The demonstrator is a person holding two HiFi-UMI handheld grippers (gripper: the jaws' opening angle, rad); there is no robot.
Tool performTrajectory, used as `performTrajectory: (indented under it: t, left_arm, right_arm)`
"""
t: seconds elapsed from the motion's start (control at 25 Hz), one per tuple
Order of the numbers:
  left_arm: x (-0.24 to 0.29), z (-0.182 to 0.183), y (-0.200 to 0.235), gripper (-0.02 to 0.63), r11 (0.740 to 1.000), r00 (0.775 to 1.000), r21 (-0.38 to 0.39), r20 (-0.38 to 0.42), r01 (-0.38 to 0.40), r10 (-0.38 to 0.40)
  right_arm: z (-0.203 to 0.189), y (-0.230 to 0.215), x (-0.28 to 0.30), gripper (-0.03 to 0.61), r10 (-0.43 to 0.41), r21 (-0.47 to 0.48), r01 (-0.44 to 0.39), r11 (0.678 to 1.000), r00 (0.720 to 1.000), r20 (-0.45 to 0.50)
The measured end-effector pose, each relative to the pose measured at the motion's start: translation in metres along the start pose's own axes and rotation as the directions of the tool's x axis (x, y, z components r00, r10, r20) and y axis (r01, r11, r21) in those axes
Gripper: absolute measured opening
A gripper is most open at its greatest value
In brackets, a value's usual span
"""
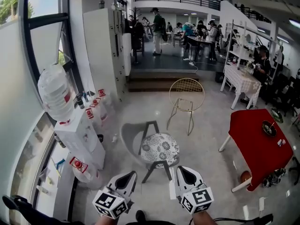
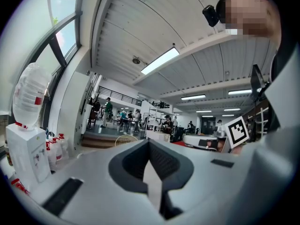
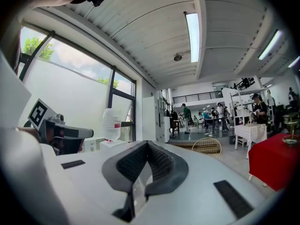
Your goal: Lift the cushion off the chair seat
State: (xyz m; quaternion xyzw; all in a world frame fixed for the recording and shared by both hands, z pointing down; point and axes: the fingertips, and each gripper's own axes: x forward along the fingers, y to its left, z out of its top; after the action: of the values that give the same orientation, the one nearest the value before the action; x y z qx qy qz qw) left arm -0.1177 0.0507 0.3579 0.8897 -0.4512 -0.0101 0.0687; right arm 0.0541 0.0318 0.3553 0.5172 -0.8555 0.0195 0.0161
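in a grey-floored hall, the cushion (image 1: pixel 160 147) lies on the chair (image 1: pixel 129 137), just ahead of the left claw (image 1: pixel 129 176) and right claw (image 1: pixel 183 172), both closed, holding nothing.

You can read no text anywhere. Red labels on jugs (image 1: pixel 79 165), lower left: too blurred. Cubes on left gripper (image 1: pixel 130 176), right gripper (image 1: pixel 182 171): square marker patterns, no letters.

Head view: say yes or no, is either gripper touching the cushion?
No, the cushion lies on the chair, with the left gripper and right gripper both short of it.
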Motion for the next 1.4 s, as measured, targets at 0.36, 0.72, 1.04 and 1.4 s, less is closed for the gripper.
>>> performTrajectory:
  t: [0.36, 0.72, 1.04, 1.4]
  left_arm:
    - [0.012, -0.001, 0.058, 0.005, 0.999, 0.999, -0.023, 0.023, 0.035, -0.035]
    - [0.029, 0.006, 0.095, 0.005, 0.996, 0.996, -0.027, 0.03, 0.091, -0.09]
    - [0.045, 0.006, 0.114, 0.005, 0.993, 0.993, -0.039, 0.018, 0.115, -0.114]
    - [0.093, 0.008, 0.129, 0.005, 0.992, 0.992, -0.03, -0.003, 0.123, -0.123]
  right_arm:
    - [-0.006, 0.02, 0.063, 0.008, 0.011, -0.016, -0.012, 1.0, 0.999, -0.045]
    - [0.002, 0.027, 0.104, 0.007, -0.02, -0.034, 0.019, 0.999, 0.999, -0.048]
    - [-0.001, 0.02, 0.123, 0.008, -0.052, -0.037, 0.05, 0.998, 0.996, -0.066]
    - [-0.002, -0.018, 0.156, 0.008, -0.069, -0.021, 0.069, 0.997, 0.997, -0.046]
